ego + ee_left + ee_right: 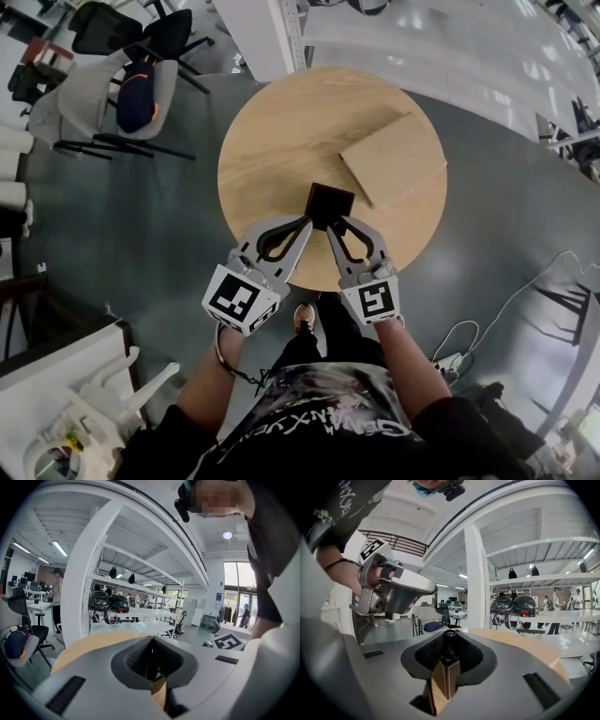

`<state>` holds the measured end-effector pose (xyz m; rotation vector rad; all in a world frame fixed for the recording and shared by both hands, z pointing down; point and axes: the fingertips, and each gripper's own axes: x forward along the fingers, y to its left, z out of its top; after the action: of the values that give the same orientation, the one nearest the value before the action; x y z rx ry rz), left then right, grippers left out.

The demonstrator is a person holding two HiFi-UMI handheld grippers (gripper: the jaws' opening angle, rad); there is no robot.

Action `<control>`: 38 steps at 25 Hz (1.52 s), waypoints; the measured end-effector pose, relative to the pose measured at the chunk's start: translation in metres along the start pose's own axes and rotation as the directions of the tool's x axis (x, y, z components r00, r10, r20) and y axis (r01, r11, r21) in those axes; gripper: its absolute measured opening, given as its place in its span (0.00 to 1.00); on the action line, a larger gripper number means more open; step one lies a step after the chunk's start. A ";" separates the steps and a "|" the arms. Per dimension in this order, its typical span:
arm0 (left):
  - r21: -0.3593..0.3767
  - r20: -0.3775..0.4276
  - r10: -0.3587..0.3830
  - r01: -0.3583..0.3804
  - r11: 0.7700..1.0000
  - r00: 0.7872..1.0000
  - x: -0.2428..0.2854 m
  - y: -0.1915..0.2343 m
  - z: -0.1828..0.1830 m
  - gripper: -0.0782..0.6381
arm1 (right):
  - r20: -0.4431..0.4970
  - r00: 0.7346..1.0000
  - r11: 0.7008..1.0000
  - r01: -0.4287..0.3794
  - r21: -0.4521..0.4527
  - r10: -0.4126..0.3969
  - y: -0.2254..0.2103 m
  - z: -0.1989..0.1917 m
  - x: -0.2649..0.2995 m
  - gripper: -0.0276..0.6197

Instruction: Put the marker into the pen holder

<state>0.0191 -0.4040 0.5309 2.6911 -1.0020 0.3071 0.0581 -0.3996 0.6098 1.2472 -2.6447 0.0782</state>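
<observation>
The task looks close to done but not finished. My right claw [335, 225] is clamped on the marker [449, 645], which stands upright in the middle of the right gripper view with its round top end showing between the ribbed pads. Directly below it there sits the holder [446, 681], and the marker's lower end seems to go into the holder's mouth, though I cannot see how deep. What is left, as I judge it, is to let the marker drop or slide down and then open up. My left claw [307, 223] has its jaws drawn together at the holder's left lower edge; in the left gripper view a tan edge runs up into the slit between the pads, so I take it to be pinching the holder's wall to steady it. The holder is a small square-section box, dark on one face and tan on another, with pale stitching down the corner like sewn leather. From above it shows as a dark square at the lower middle of the table [281, 131]. The marker is a slim dark cylinder, smooth and slightly glossy. The table is round, of pale wood with a fine straight grain, and a flat rectangular board [392, 159] of similar wood lies at its right.
</observation>
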 end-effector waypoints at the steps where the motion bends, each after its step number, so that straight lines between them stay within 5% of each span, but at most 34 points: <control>1: 0.001 0.001 0.000 0.000 1.000 1.000 0.000 -0.001 0.001 0.14 | -0.004 1.000 1.000 -0.001 -0.002 0.001 0.001 -0.001 0.000 0.16; 26: 0.010 0.012 0.017 -0.017 1.000 1.000 -0.004 -0.018 0.010 0.14 | -0.042 0.999 0.999 -0.031 -0.005 0.031 0.003 -0.003 -0.011 0.22; 38: 0.047 0.037 -0.011 0.009 0.999 0.999 -0.023 -0.043 0.025 0.14 | 0.039 0.999 0.998 -0.002 -0.057 0.004 0.012 0.048 -0.054 0.27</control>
<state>0.0329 -0.3664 0.4940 2.7526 -1.0037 0.2821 0.0738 -0.3575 0.5521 1.2391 -2.6624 -0.0215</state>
